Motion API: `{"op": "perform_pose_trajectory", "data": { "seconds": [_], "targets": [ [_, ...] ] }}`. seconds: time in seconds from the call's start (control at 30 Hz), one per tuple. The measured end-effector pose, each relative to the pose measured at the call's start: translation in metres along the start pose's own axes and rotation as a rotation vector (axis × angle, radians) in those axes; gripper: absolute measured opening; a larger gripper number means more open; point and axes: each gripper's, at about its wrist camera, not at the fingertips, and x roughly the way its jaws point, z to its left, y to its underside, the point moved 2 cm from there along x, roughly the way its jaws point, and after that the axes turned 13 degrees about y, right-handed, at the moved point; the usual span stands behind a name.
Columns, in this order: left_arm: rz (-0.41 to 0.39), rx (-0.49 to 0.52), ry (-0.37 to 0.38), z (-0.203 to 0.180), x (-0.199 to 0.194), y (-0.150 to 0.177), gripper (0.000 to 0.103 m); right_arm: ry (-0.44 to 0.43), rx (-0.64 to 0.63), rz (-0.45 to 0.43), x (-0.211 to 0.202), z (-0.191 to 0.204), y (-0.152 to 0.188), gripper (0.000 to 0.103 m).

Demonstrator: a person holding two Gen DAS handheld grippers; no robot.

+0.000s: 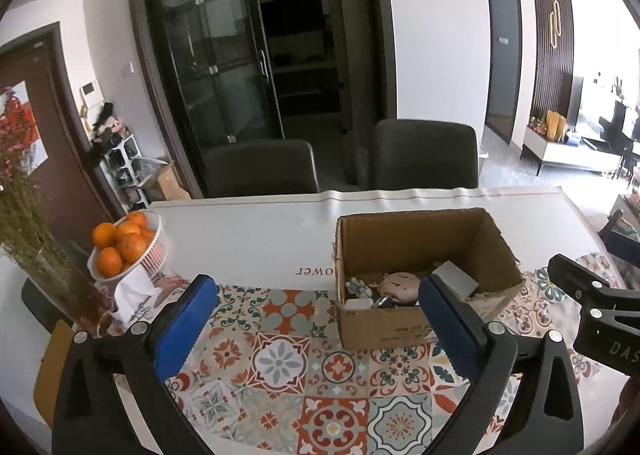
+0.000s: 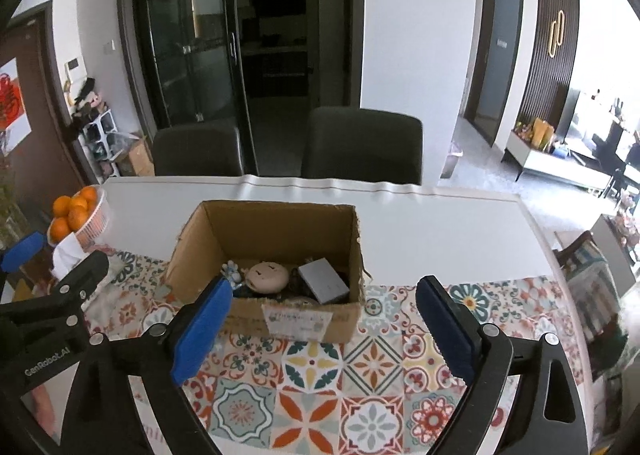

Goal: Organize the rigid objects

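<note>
An open cardboard box (image 1: 404, 325) (image 2: 296, 319) stands on the patterned tablecloth. Inside lie a beige round object (image 2: 266, 276) (image 1: 398, 283), a grey rectangular box (image 2: 323, 281) (image 1: 456, 279), a small white-blue figure (image 2: 232, 270) (image 1: 356, 287) and other small items. My left gripper (image 1: 320, 319) is open and empty, hovering left of and before the box. My right gripper (image 2: 324, 319) is open and empty, in front of the box. The right gripper's body shows at the left wrist view's right edge (image 1: 592, 295).
A white basket of oranges (image 1: 126, 245) (image 2: 78, 213) stands at the table's left, with dried flowers in a vase (image 1: 32, 223) beside it. Two dark chairs (image 1: 424, 153) (image 2: 364, 145) stand behind the table's far edge. The patterned cloth (image 1: 280, 367) covers the near table.
</note>
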Motion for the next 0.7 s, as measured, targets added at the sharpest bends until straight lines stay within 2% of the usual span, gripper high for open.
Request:
{"op": "perform_pose_trajectory", "data": {
  "seconds": [0.2,0.7],
  "targets": [
    [-0.051,-0.005,0.01,-0.005,-0.035,0.009,0.103,0.026,0.005,-0.064,-0.034,-0.009,0.009,0.101],
    [-0.114,0.006,0.033,-0.018,-0.092,0.029,0.103,0.03,0.034,-0.145,-0.094,-0.025,0.034,0.101]
  ]
}}
